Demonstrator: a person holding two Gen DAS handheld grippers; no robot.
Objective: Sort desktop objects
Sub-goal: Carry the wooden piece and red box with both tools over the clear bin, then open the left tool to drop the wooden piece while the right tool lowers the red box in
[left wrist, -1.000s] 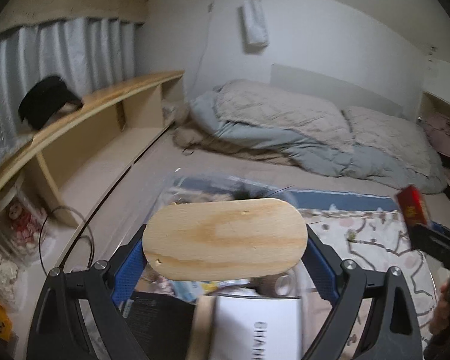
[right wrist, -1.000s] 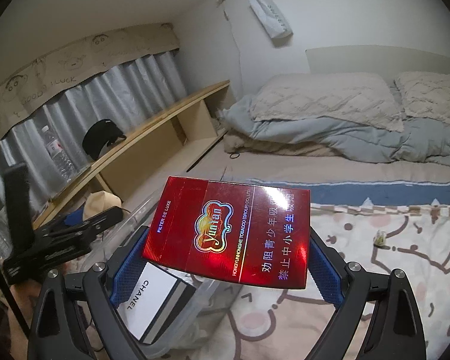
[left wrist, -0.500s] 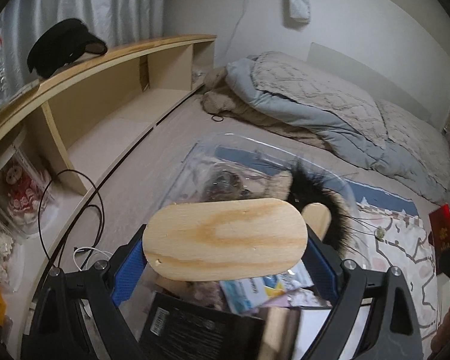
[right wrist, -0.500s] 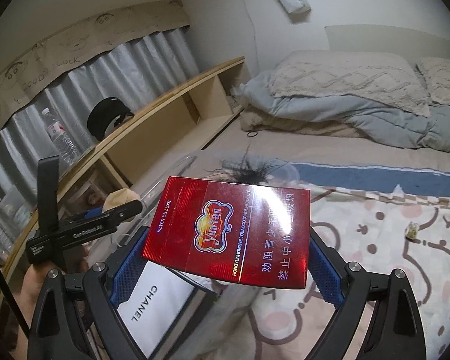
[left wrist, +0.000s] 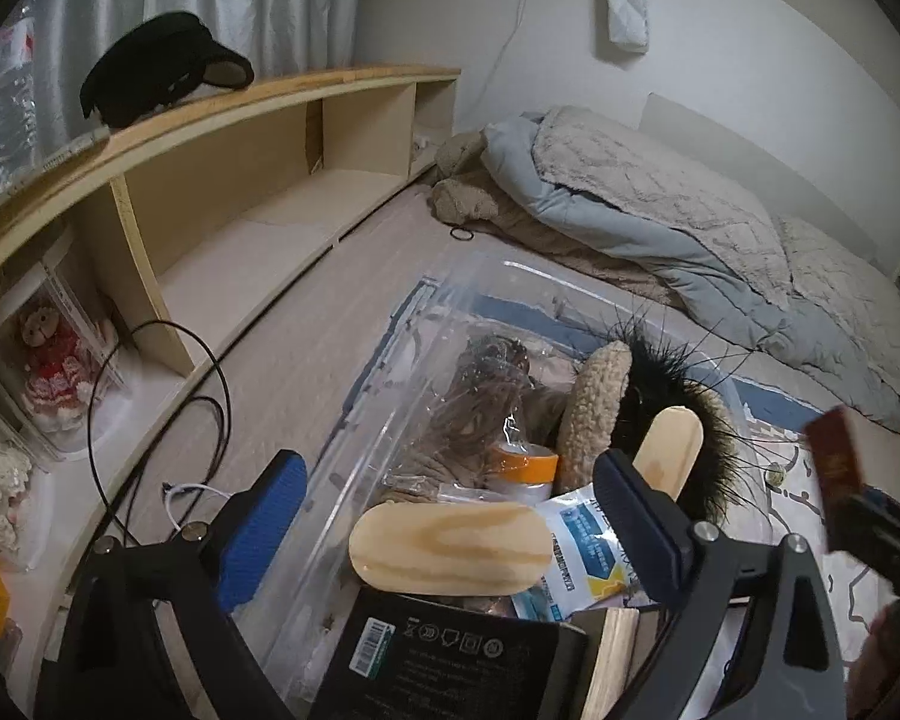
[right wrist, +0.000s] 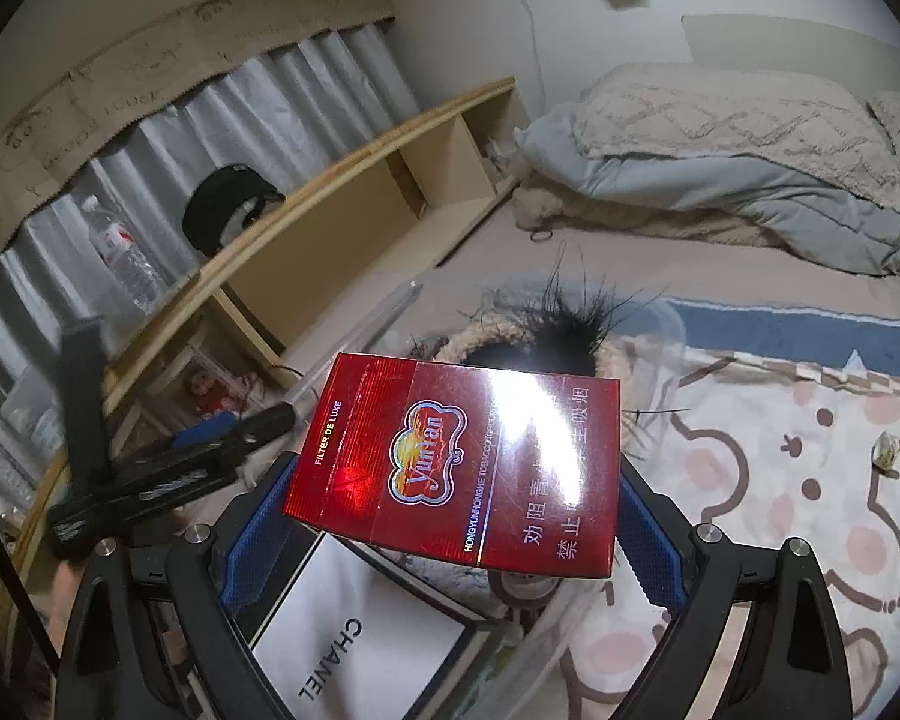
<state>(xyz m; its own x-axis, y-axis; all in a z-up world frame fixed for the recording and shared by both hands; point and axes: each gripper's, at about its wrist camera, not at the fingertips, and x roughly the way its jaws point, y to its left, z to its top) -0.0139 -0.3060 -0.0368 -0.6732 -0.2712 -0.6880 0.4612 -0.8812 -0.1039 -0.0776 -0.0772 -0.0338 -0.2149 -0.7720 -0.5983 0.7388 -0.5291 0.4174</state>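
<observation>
Left claw (left wrist: 444, 516) spread wide and empty, blue pads well apart, hanging over the clear plastic storage bin (left wrist: 390, 372). Directly below, between the pads: a wooden paddle (left wrist: 450, 549) lying loose atop the bin's contents, seemingly just deposited. Beyond it, an orange-capped roll (left wrist: 522, 465), a blue-and-white packet (left wrist: 588, 552), a second wooden paddle (left wrist: 669, 450) and a fur-trimmed item (left wrist: 678, 396). Right claw (right wrist: 450, 516) clamped on a red Yun Yan cigarette pack (right wrist: 456, 468), held flat above the bin's near corner, a white Chanel box (right wrist: 360, 642) just beneath. Step in hand, by the look of it: dropping sorted items into the bin. Next move likely calls for lowering the pack over open space and releasing, clear of the other claw.
</observation>
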